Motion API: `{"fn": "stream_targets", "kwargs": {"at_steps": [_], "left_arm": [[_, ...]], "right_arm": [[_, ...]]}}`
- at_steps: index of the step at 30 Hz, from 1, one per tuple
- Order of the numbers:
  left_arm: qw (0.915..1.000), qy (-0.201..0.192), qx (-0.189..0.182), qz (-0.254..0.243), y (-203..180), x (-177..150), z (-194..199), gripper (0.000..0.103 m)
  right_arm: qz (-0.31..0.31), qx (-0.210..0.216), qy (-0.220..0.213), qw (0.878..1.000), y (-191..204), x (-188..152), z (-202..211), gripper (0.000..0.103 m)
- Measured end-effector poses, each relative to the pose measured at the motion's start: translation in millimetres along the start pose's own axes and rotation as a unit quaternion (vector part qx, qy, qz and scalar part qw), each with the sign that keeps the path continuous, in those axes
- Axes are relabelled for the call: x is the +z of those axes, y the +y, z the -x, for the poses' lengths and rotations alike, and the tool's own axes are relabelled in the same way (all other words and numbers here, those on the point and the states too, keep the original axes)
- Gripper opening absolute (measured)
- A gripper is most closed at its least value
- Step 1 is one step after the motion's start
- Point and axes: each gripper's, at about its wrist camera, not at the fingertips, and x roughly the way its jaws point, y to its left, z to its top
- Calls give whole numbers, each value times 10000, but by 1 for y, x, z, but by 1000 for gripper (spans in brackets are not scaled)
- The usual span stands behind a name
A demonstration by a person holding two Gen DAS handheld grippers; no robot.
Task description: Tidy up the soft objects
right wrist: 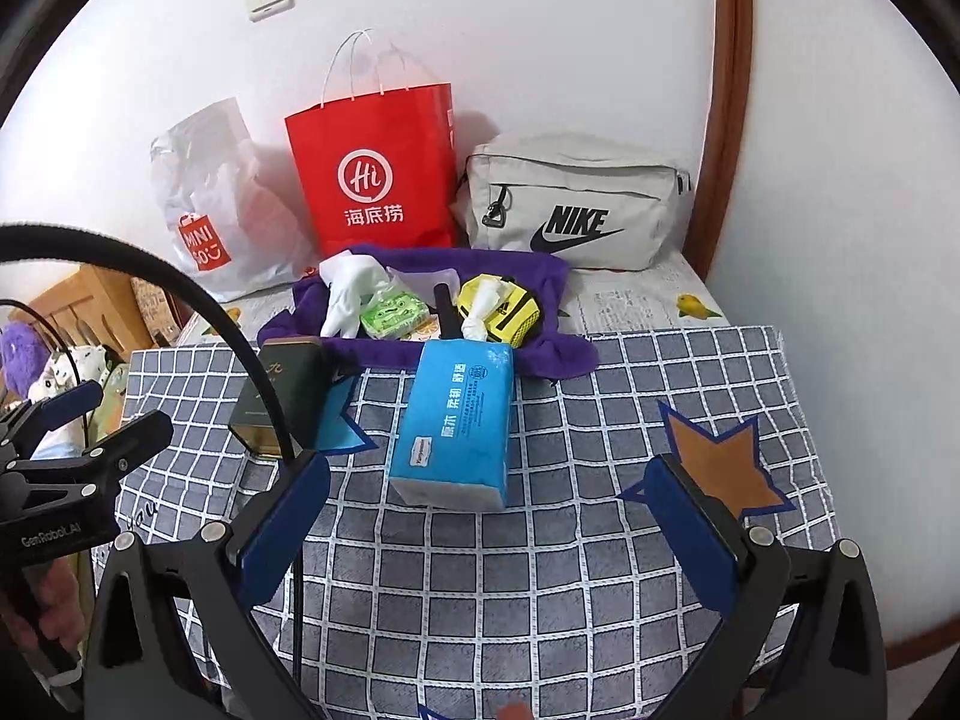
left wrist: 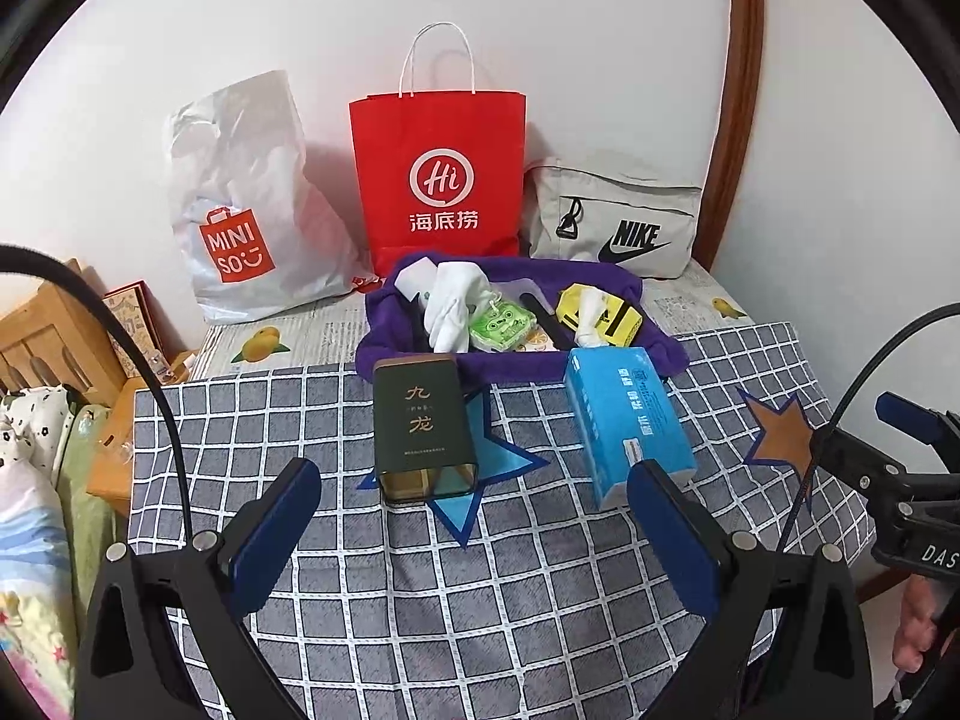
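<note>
A blue tissue pack [left wrist: 630, 420] [right wrist: 456, 420] lies on the checked cloth [left wrist: 480, 570]. Beside it a dark green tin [left wrist: 423, 426] [right wrist: 282, 396] rests on a blue star. Behind them a purple towel [left wrist: 660, 354] [right wrist: 558, 354] holds a white glove [left wrist: 453, 300] [right wrist: 348, 291], a green packet [left wrist: 501, 327] [right wrist: 393, 312] and a yellow pouch [left wrist: 600, 312] [right wrist: 504, 312]. My left gripper [left wrist: 474, 528] is open and empty, short of the tin. My right gripper [right wrist: 498, 516] is open and empty, in front of the tissue pack.
A Miniso plastic bag [left wrist: 240, 210] [right wrist: 210, 204], a red paper bag [left wrist: 441, 180] [right wrist: 372, 180] and a grey Nike bag [left wrist: 618, 216] [right wrist: 570, 204] stand against the wall. An orange star [right wrist: 726, 462] [left wrist: 780, 432] marks the cloth at right. Wooden furniture [left wrist: 54, 336] is left.
</note>
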Motion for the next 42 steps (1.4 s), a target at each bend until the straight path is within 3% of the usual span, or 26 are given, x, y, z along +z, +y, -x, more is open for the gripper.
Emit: {"fn": "stream_targets", "kwargs": {"at_steps": [42], "left_arm": [[9999, 75, -44, -115, -2, -6, 7, 103]], "right_arm": [[98, -36, -132, 9999, 13, -3, 19, 103]]}}
